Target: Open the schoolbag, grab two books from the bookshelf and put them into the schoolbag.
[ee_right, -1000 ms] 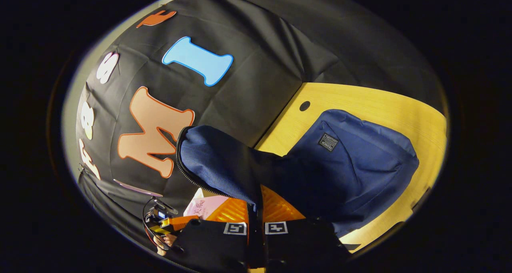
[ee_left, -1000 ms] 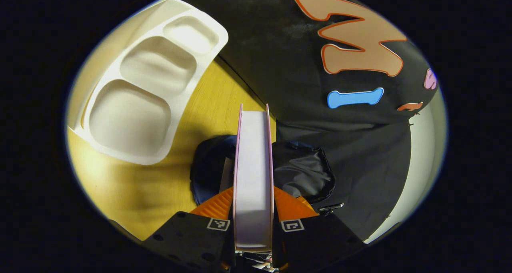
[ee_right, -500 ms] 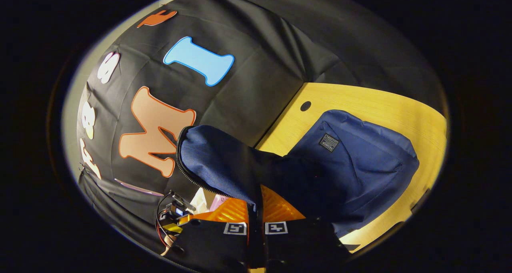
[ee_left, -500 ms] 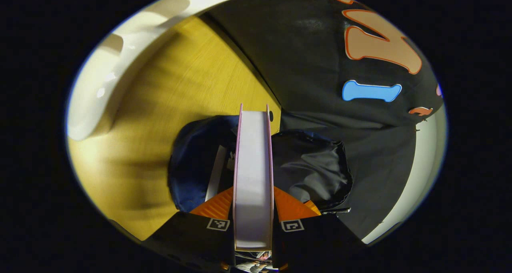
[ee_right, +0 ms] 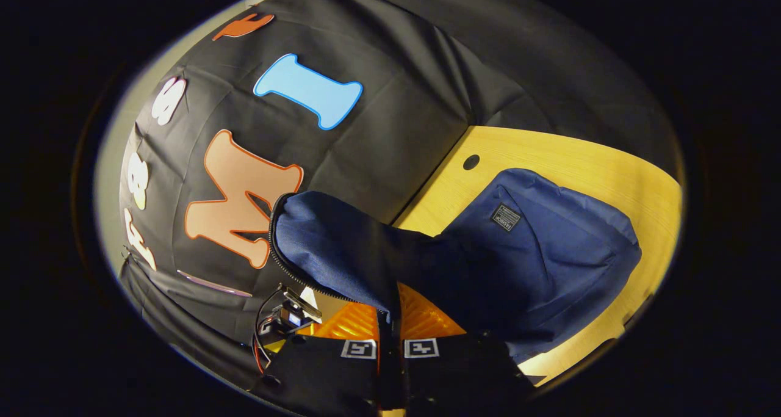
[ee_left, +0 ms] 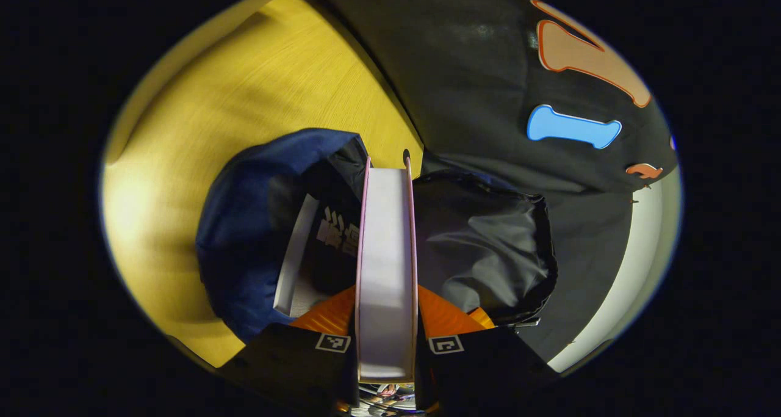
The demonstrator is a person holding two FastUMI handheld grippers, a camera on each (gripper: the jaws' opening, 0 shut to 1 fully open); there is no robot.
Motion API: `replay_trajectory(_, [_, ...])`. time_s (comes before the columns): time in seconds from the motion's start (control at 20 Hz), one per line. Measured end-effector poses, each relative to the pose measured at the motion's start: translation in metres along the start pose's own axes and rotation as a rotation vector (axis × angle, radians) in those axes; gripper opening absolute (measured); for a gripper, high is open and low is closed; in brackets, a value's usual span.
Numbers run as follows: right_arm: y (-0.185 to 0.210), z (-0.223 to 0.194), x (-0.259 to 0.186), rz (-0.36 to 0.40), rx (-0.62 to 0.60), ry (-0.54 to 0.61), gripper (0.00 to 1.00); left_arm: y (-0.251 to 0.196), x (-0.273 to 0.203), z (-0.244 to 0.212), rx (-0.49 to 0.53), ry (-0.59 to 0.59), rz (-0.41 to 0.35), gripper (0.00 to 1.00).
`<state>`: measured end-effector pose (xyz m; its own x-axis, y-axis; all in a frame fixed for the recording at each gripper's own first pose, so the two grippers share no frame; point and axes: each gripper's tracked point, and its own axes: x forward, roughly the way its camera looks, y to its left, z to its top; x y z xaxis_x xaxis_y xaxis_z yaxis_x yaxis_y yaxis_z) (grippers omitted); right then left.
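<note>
Currently, largest to smallest:
Table (ee_left: 201, 130): lies beyond and left of the left gripper.
Schoolbag (ee_right: 549, 252): mouth gapes directly ahead of the left gripper (ee_left: 387, 295).
Flap (ee_right: 335, 246): pinched closed in the right gripper (ee_right: 389, 319), held up.
Pink book (ee_left: 386, 264): clamped edge-on between left fingers; lower straight, clearing the zip.
Second book (ee_left: 299, 252): inside, seen from the left gripper view.

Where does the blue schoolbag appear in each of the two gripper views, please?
Left gripper view: schoolbag lies centre-left, its mouth open behind the book in the left gripper.
Right gripper view: schoolbag lies centre-right, its flap pinched by the right gripper.
Shared landmark: the yellow table.
</note>
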<state>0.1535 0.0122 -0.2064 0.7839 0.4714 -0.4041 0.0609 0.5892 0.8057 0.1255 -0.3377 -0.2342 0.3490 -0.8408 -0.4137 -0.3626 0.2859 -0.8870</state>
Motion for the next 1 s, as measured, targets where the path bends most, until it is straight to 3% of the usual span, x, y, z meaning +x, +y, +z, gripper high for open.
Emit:
replay_trajectory(0.25, [0.003, -0.002, 0.001, 0.006, -0.025, 0.006, 0.03, 0.005, 0.017, -0.007, -0.035, -0.024, -0.040, 0.30])
replay_trajectory(0.55, [0.006, -0.008, 0.002, 0.013, -0.065, 0.025, 0.03, 0.009, 0.043, -0.018, -0.124, -0.042, -0.090, 0.34])
replay_trajectory(1.0, [0.007, -0.004, 0.002, 0.015, -0.067, 0.025, 0.03, 0.013, 0.067, -0.027, -0.159, -0.028, -0.066, 0.33])
